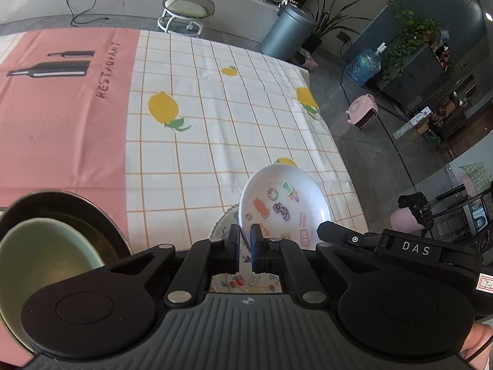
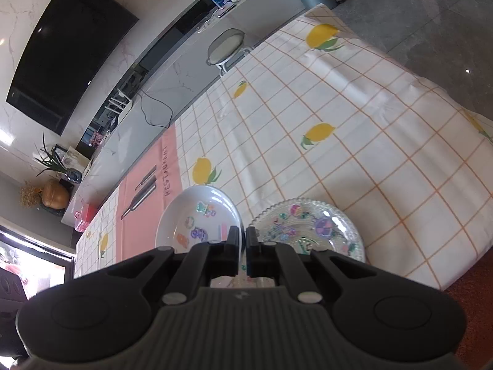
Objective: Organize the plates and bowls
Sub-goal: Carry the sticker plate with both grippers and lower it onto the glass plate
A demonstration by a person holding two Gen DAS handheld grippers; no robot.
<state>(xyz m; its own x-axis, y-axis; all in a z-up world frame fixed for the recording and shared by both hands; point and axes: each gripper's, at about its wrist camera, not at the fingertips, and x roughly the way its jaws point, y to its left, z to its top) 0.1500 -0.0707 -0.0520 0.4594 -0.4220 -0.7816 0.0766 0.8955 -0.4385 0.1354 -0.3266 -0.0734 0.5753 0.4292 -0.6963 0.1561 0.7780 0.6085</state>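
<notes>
Left gripper (image 1: 245, 239) jaws clamped white sticker bowl (image 1: 283, 203) rim; right gripper (image 2: 243, 242) jaws pinched shut at glass plate (image 2: 311, 228). Only left wrist showed green bowl (image 1: 43, 256) inside dark bowl (image 1: 71, 206).

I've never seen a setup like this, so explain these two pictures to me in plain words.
There is no robot here. A person carries a hand-held gripper in each hand, and a wide-angle camera on each one looks out along its fingers. One picture comes from the left gripper, the other from the right gripper. Below them is a lemon-print tablecloth with a patterned glass plate and a green bowl sitting in a dark dish. The left gripper pinches the rim of a tilted white plate with stickers. The right gripper is shut too, but whether it holds anything is unclear.
</notes>
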